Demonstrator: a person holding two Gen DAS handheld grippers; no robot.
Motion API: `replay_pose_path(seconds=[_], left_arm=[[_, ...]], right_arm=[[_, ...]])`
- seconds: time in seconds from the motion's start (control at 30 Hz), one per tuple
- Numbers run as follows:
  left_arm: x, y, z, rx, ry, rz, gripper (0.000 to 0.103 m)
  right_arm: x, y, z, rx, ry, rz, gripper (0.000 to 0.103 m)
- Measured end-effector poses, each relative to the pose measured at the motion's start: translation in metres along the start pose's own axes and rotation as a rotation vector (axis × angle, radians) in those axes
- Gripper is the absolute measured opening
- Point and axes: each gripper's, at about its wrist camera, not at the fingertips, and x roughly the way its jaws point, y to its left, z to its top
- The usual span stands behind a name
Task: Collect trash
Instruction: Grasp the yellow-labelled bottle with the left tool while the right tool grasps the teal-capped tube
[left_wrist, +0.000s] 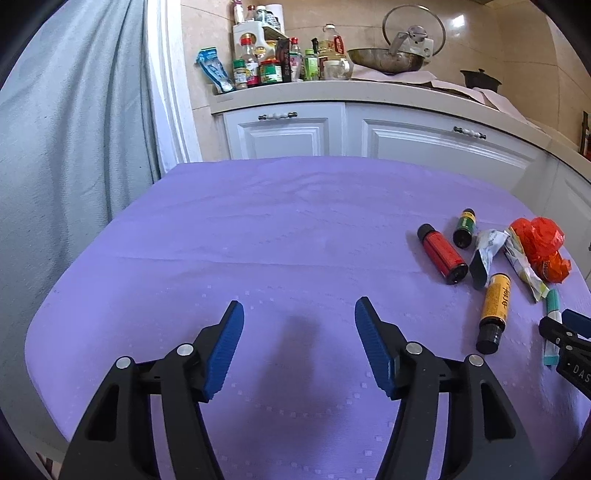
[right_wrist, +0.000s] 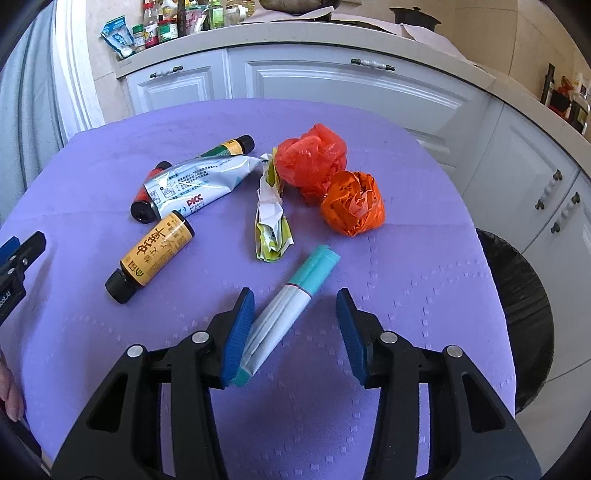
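My right gripper (right_wrist: 295, 293) hovers low over a teal and white tube (right_wrist: 291, 299) on the purple tablecloth (right_wrist: 424, 280). The tube lies slanted between the jaws and leans on the left pad, while the right pad stands clear of it. Beyond it lie a crumpled green-white wrapper (right_wrist: 271, 221), a yellow bottle (right_wrist: 155, 254), a silver pouch (right_wrist: 195, 184), and red (right_wrist: 314, 162) and orange (right_wrist: 352, 203) plastic balls. A red bottle (left_wrist: 441, 253) and a green bottle (left_wrist: 464, 227) lie nearby. My left gripper (left_wrist: 299, 304) stands open over bare cloth to the left of the pile.
A black-lined bin (right_wrist: 524, 314) stands off the table's right edge. White cabinets (right_wrist: 332, 85) run behind, with jars and bottles (left_wrist: 277, 62) and a wok (left_wrist: 384, 59) on the counter. A grey curtain (left_wrist: 74, 147) hangs at the left. A hand (right_wrist: 11, 395) shows at the lower left.
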Motion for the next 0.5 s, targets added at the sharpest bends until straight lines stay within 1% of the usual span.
replay_pose_path(seconds=[0.07, 0.1, 0.17, 0.2, 0.37, 0.5], left_arm=[[0.0, -0.002, 0.0, -0.003, 0.003, -0.013, 0.062], [0.0, -0.003, 0.001, 0.0, 0.004, -0.017, 0.062], [-0.001, -0.008, 0.001, 0.01, 0.007, -0.028, 0.062], [-0.001, -0.01, 0.002, 0.011, 0.011, -0.037, 0.062], [-0.002, -0.025, 0.004, 0.024, 0.022, -0.079, 0.063], [-0.006, -0.039, 0.007, 0.04, 0.009, -0.111, 0.064]], right_arm=[[-0.002, -0.002, -0.002, 0.001, -0.002, 0.006, 0.03], [-0.003, -0.004, -0.002, 0.0, -0.003, 0.006, 0.026], [-0.004, -0.006, -0.004, -0.004, -0.005, 0.007, 0.01], [-0.004, -0.006, -0.003, -0.003, -0.006, 0.007, 0.007], [-0.009, -0.015, -0.008, 0.008, -0.019, 0.018, 0.006], [-0.015, -0.025, -0.013, 0.005, -0.051, -0.006, 0.006]])
